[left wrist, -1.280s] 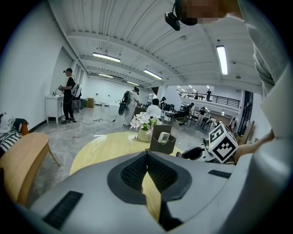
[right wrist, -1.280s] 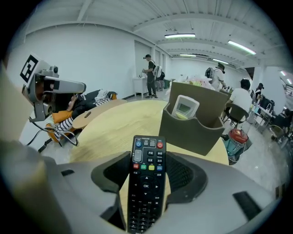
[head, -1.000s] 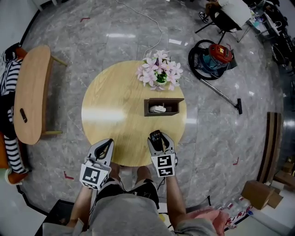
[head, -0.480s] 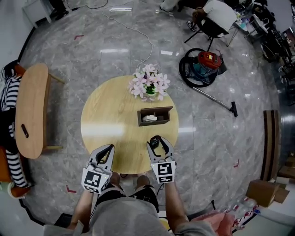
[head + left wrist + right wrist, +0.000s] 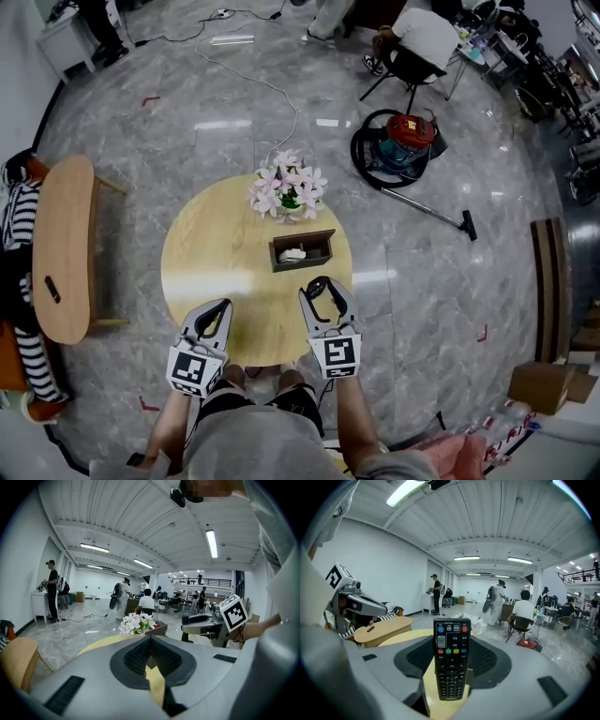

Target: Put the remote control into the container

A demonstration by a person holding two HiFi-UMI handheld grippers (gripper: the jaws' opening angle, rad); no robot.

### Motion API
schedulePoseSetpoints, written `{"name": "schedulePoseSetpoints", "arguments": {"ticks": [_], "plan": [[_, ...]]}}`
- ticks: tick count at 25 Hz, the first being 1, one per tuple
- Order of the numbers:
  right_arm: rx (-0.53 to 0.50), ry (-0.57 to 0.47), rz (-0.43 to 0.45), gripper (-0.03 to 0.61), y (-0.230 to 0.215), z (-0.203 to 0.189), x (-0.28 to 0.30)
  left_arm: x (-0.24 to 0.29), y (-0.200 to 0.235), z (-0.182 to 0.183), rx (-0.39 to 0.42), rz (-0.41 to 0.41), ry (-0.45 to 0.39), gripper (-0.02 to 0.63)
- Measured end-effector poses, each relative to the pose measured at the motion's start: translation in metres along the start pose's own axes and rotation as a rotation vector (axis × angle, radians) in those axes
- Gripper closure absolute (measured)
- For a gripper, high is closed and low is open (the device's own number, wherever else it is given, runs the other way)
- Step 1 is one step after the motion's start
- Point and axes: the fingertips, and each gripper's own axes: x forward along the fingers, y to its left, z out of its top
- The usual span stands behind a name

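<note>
My right gripper [image 5: 319, 284] is shut on a black remote control [image 5: 319, 290] and holds it above the near edge of the round wooden table [image 5: 216, 262]. In the right gripper view the remote control [image 5: 451, 660] stands lengthwise between the pads, buttons facing up, inside my right gripper [image 5: 451, 641]. The container [image 5: 303, 262], a dark brown open box with something white inside, sits on the table beyond it. My left gripper [image 5: 221, 306] hovers at the table's near left edge. In its own view my left gripper [image 5: 150, 638] is shut with nothing held.
A pot of pink flowers [image 5: 284, 192] stands just behind the container. A long wooden side table [image 5: 61, 244] is at the left with a person in striped clothes beside it. A red vacuum cleaner [image 5: 398, 141] lies on the floor at the far right.
Both grippers have risen, the right one more, with the remote control still in it. The table and container now look smaller and farther below.
</note>
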Motion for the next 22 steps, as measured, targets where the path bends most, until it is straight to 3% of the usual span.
{"name": "schedulePoseSetpoints", "arguments": {"ticks": [12,22], "plan": [[0.005,-0.183,-0.064,0.342,-0.039,0.074,0.002,0.016,-0.010,0.016,0.017,-0.006,-0.015,0.607],[0.002,-0.258,-0.054,0.342,-0.062,0.093,0.032,0.030,-0.005,0.011,0.006,0.034,-0.001,0.607]]}}
